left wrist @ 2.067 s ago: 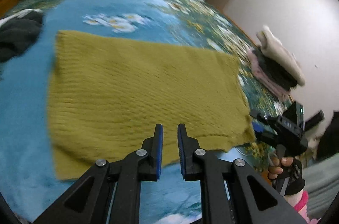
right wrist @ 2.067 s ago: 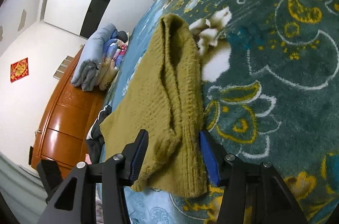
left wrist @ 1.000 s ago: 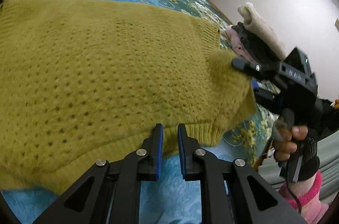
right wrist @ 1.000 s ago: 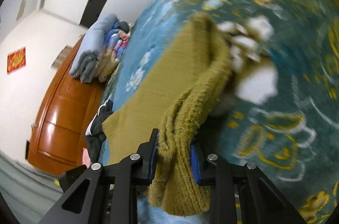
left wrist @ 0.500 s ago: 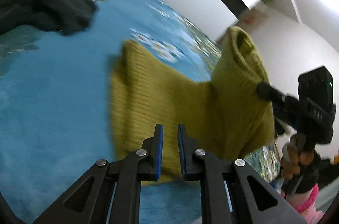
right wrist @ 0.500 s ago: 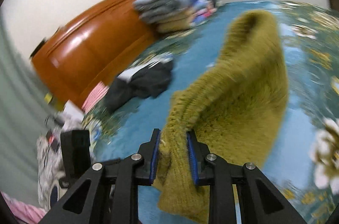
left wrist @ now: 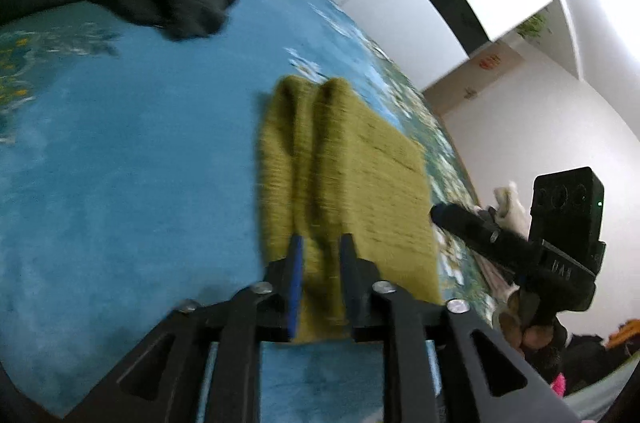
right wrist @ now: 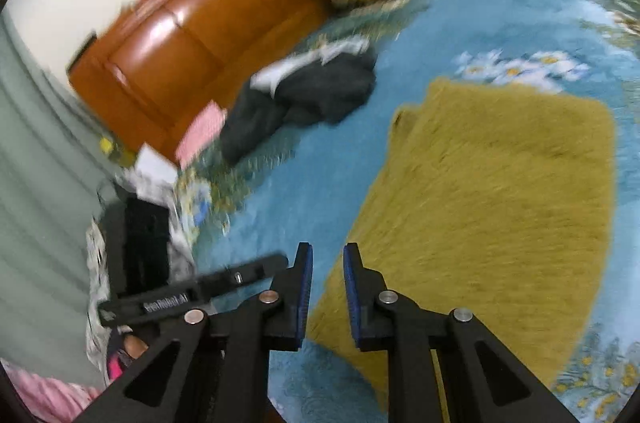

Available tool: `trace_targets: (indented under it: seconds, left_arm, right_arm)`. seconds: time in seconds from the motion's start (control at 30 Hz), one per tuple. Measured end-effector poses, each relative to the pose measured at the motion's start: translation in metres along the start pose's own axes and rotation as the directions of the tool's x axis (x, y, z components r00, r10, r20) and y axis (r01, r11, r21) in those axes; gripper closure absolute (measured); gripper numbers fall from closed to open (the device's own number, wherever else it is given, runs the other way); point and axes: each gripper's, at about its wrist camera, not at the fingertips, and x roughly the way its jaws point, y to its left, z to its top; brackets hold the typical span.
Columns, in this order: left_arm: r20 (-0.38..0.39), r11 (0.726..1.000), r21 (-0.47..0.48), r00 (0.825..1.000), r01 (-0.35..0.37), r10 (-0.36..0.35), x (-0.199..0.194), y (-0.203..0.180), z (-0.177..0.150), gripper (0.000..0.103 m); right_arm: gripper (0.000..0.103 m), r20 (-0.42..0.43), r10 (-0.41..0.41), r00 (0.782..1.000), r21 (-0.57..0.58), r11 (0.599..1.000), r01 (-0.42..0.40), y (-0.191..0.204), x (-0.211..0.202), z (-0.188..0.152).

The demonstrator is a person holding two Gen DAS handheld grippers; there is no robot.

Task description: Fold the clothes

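the right gripper point(right wrist: 325, 287), which was clamped on a raised bunch of the olive knit sweater point(right wrist: 500, 191) half a second ago, is now standing with its jaws slightly apart and nothing between them, hovering just off the sweater's near-left edge; the flap it was carrying is now lying down on the rest of the garment, so this fold is looking complete and the sweater is sitting as a doubled, narrower rectangle on the blue floral bed cover point(right wrist: 332, 159). the left gripper point(left wrist: 319, 279) is reaching in at the near edge of the sweater point(left wrist: 352, 167), its jaws a little apart with a ridge of knit lying between them; whether the pads are actually pinching it is hard to tell through the motion blur

in the left wrist view the sweater's long axis is running from about 6 o'clock by the gripper up toward 12 o'clock, with two soft rolled ridges at its far end. a dark heap of clothes point(right wrist: 304, 99) is lying well apart at 10 o'clock in the right wrist view
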Motion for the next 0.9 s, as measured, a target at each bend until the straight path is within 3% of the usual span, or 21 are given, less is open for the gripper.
trace_targets:
  seconds: [0.07,0.1,0.27,0.43,0.53,0.77,0.83,0.9]
  left_arm:
    - [-0.014,1.0,0.013,1.0,0.017,-0.017,0.008,-0.008,0.001,0.058]
    - [-0.022,1.0,0.017,1.0,0.009,-0.008,0.015,-0.01,0.004,0.058]
    - [-0.095,1.0,-0.008,0.996,0.002,-0.003,0.046,-0.014,0.007,0.057]
    - [-0.107,0.999,0.049,0.994,-0.013,0.019,0.05,-0.031,0.006,0.057]
    - [-0.154,0.999,0.01,0.988,-0.031,0.032,0.06,-0.024,0.007,0.057]
    - [-0.176,0.987,-0.142,0.979,0.074,-0.099,0.077,-0.01,0.014,0.055]
    - [-0.165,0.99,-0.126,0.983,0.064,-0.084,0.079,-0.017,0.015,0.055]
    - [-0.155,0.994,-0.098,0.986,0.04,-0.055,0.08,-0.025,0.014,0.063]
  right_arm:
    - [0.083,0.07,-0.017,0.997,0.02,1.0,0.015,-0.01,-0.021,0.001]
    - [0.083,0.101,-0.03,0.994,0.033,0.999,0.026,-0.018,-0.031,-0.004]
    - [0.083,0.159,-0.084,0.984,0.216,0.975,0.049,-0.078,-0.058,-0.038]
    - [0.083,0.178,-0.08,0.981,0.343,0.939,0.015,-0.112,-0.058,-0.061]
    - [0.083,0.189,-0.067,0.98,0.35,0.937,-0.003,-0.117,-0.056,-0.061]
    - [0.083,0.205,-0.045,0.978,0.379,0.925,-0.037,-0.131,-0.058,-0.071]
    - [0.083,0.206,-0.047,0.977,0.394,0.918,-0.039,-0.137,-0.059,-0.073]
    - [0.083,0.206,-0.052,0.977,0.406,0.913,-0.037,-0.14,-0.06,-0.076]
